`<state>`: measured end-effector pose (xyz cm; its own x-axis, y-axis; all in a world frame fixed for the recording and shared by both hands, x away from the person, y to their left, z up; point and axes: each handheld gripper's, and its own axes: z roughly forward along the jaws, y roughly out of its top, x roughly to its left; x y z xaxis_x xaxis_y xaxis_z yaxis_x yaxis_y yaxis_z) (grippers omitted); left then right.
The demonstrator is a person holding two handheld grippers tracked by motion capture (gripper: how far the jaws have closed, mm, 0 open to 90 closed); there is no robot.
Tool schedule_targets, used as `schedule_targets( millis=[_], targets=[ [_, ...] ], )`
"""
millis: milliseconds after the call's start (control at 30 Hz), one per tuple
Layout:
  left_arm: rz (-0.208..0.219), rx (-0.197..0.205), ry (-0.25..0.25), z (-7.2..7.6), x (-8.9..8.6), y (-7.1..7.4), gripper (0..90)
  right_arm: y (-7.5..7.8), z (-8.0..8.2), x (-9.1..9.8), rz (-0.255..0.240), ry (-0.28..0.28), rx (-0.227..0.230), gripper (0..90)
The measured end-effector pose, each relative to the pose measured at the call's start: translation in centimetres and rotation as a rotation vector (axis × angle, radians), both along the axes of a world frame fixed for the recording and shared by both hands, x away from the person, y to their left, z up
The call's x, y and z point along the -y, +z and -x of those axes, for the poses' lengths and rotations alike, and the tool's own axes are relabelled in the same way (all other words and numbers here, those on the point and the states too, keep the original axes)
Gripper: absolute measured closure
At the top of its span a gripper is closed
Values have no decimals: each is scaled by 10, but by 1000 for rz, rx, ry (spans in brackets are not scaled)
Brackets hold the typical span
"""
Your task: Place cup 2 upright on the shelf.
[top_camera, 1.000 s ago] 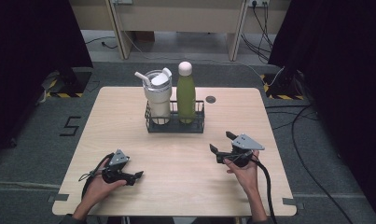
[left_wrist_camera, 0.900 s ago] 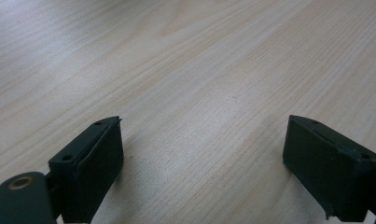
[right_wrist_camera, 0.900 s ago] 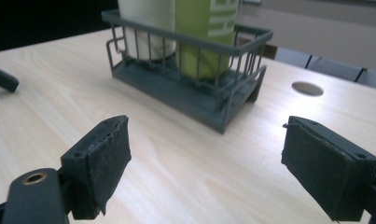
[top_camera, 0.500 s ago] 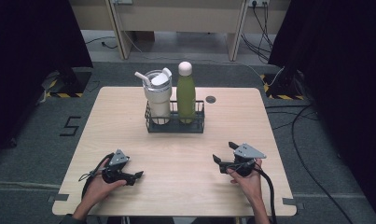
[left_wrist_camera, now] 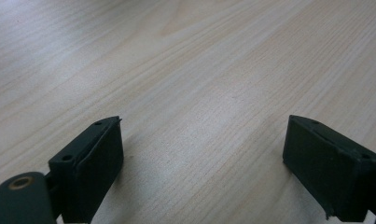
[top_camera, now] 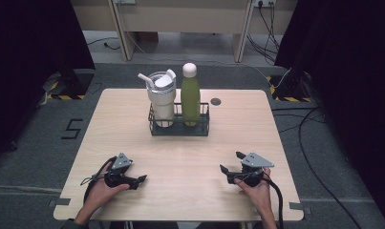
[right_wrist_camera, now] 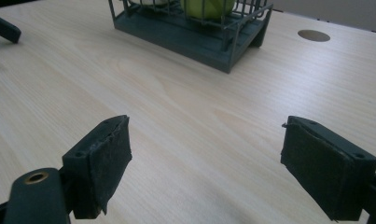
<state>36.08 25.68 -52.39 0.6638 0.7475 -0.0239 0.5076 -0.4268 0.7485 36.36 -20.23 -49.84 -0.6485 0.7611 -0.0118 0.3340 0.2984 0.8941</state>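
The right claw point(top_camera: 229, 163) has come down and drawn back toward the near edge of the pale wooden worktop point(top_camera: 190, 157) over the last second; it now sits low, just above the boards, with its jaws spread wide and nothing between them. The left claw point(top_camera: 141, 180) lies where it did, low near the same edge, and in the left gripper view its jaws also stand wide over bare wood. To my eye both hands are settling at a starting stance, so the work on the bottles has not begun.

The dark wire basket point(top_camera: 179, 130) is my landmark, standing toward the far side of the worktop, well apart from both claws. Inside it, on its left, stands a white tumbler with a lid and straw point(top_camera: 161, 98); just beside that, on its right, a green bottle with a pale rounded cap point(top_camera: 190, 95). A small round hole point(top_camera: 216, 101) lies in the worktop to the right of the basket.

In the right gripper view the basket point(right_wrist_camera: 195, 32) is cut off at the top edge, so the green bottle point(right_wrist_camera: 206, 7) shows as a sliver. Whether the tumbler touches the bottle I cannot tell.
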Motion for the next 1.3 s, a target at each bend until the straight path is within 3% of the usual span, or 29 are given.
schedule_targets(
  millis=[333, 667, 1067, 1300],
  targets=[
    [0, 0, 0, 0, 0, 0, 115, -5, 12, 5, 25, 0, -34, 162],
    [-1, 1, -1, 0, 0, 0, 115, -8, 18, 5, 99, 17, -70, 159],
    [-1, 0, -1, 0, 0, 0, 114, -14, 23, 14, 123, -14, -135, 163],
    [0, 0, 0, 0, 0, 0, 114, -17, 23, 14, 202, 0, -200, 162]
  ],
)
